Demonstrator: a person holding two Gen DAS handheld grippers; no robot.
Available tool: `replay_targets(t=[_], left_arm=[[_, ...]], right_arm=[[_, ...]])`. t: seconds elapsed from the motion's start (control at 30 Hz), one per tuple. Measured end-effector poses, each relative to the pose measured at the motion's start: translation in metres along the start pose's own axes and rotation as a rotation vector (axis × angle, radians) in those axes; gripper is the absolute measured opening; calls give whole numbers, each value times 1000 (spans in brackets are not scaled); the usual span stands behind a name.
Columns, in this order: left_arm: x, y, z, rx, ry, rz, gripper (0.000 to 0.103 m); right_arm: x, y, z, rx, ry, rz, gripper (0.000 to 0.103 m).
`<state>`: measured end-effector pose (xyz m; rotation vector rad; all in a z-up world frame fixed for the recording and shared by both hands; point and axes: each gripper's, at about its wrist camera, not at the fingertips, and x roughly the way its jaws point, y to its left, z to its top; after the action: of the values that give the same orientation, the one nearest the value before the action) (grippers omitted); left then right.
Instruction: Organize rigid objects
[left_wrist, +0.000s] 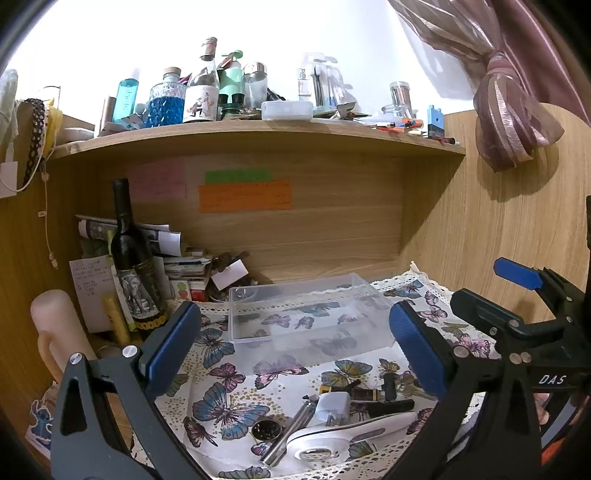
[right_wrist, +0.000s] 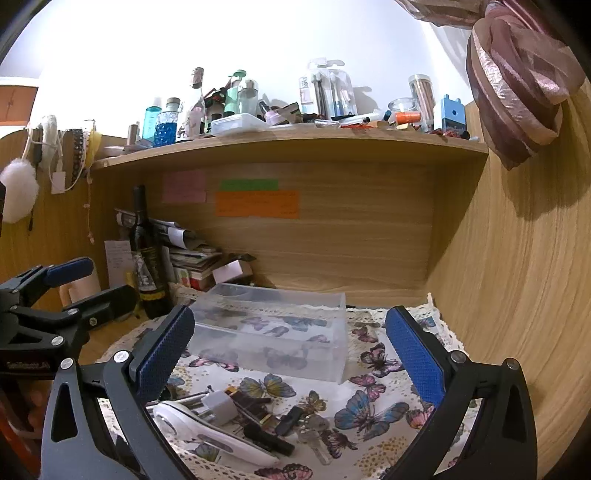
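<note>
Both sets of jaws stand wide apart and hold nothing. Left gripper (left_wrist: 295, 350) hangs over a butterfly-print cloth (left_wrist: 221, 406), its blue pads (left_wrist: 173, 350) framing the near end of a clear box (left_wrist: 306, 314). Low between the jaws, nearer than the box, lies a heap of small things: a white charger (left_wrist: 332, 406), a white handled gadget (left_wrist: 347, 435) with a round metal face, a metal rod (left_wrist: 291, 432), a round black cap (left_wrist: 266, 430) and a few dark sticks (left_wrist: 391, 406). None of them touches the fingers.

Right gripper (right_wrist: 291, 354) also hangs above the cloth (right_wrist: 369, 417). The box (right_wrist: 273, 332) sits straight ahead between its pads (right_wrist: 413, 354), apart from both. The heap lies below and toward its left finger: the gadget (right_wrist: 207, 435) nearest that finger, the charger (right_wrist: 219, 406) just behind it, the dark sticks (right_wrist: 266, 435) and a bunch of keys (right_wrist: 314, 432) more to the middle. The box looks empty, with only the cloth's pattern showing through its walls.

Each gripper appears at the edge of the other's view, the two side by side. A wine bottle (left_wrist: 133, 266) stands at the left by stacked papers (left_wrist: 177, 254), against the wooden back panel, where an orange note (left_wrist: 243, 195) is stuck. A shelf (left_wrist: 258, 136) above carries many bottles and jars.
</note>
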<state>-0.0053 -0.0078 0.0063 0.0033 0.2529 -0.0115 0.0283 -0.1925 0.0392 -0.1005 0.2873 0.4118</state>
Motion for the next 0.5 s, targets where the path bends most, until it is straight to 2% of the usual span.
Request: replay_targets(t=[0.5], left_arm=[[-1, -1, 0, 0, -6, -4, 103]], right_arm=[[0, 0, 1, -1, -1, 1, 103]])
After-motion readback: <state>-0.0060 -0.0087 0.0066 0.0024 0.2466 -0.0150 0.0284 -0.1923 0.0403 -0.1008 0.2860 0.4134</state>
